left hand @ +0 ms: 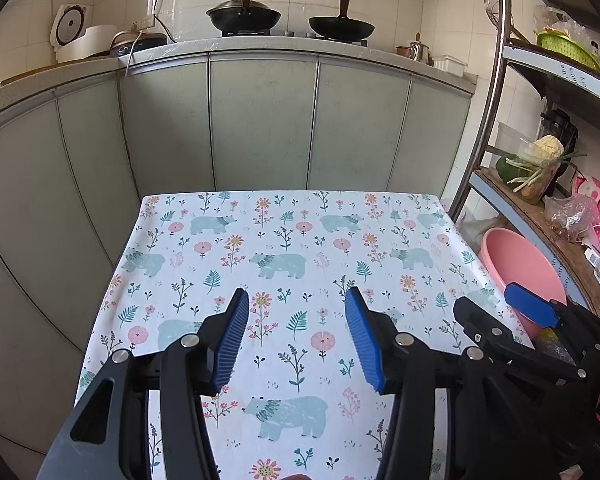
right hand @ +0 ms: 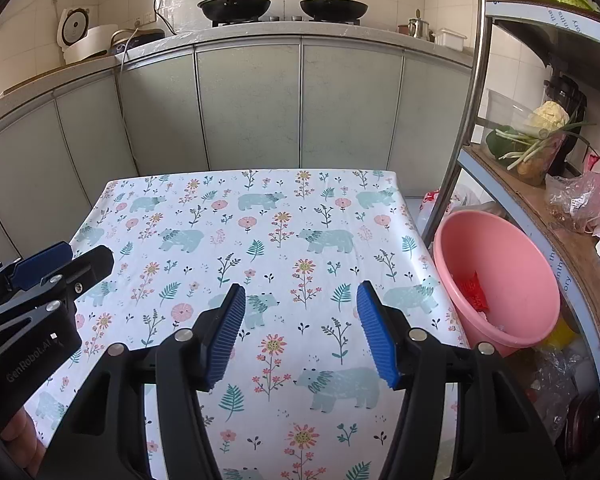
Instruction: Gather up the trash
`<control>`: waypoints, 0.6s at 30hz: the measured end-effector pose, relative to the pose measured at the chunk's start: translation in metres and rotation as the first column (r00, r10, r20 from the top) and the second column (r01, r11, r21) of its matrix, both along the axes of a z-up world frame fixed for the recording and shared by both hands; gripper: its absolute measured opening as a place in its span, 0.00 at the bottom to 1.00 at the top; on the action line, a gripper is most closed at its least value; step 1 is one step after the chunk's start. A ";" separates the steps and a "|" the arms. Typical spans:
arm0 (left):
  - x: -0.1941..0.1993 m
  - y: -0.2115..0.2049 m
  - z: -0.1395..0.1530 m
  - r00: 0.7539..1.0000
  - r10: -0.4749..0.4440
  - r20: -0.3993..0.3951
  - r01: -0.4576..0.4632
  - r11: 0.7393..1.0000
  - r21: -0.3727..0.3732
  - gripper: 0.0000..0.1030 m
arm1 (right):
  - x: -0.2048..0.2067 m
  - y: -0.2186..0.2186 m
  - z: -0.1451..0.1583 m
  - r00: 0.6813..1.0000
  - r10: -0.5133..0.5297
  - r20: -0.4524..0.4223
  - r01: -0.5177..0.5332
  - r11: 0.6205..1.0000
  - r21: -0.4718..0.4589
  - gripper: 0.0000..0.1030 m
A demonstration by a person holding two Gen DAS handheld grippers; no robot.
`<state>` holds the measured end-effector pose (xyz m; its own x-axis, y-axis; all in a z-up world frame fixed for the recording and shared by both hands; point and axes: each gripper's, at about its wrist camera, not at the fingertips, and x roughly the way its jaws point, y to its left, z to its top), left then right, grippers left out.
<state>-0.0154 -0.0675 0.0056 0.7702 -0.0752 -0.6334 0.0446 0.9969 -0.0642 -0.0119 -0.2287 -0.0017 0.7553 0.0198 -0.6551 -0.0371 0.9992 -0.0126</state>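
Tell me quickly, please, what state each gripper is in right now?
Left gripper: open, holding nothing.
Right gripper: open, holding nothing.

Support: small rectangular table (right hand: 252,208)
Cover: white cotton-look tablecloth printed with teal bears, pink flowers and green leaves (left hand: 284,240), spread flat over the whole top
Cloth edges: hangs over far edge and both side edges
On the cloth: only the printed pattern shows
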 end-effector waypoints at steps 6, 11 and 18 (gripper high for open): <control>0.000 0.000 0.000 1.000 -0.002 -0.002 0.002 1.000 0.000 0.48 | 0.000 0.000 0.000 1.000 0.001 0.001 -0.001 1.000 -0.001 0.57; 0.000 0.000 -0.001 1.000 -0.003 -0.001 0.003 1.000 0.000 0.48 | 0.000 0.000 0.000 1.000 0.000 0.000 0.000 1.000 0.000 0.57; 0.000 0.000 -0.001 1.000 -0.002 -0.001 0.002 1.000 0.000 0.48 | 0.000 0.000 0.000 1.000 0.001 0.000 -0.001 1.000 -0.001 0.57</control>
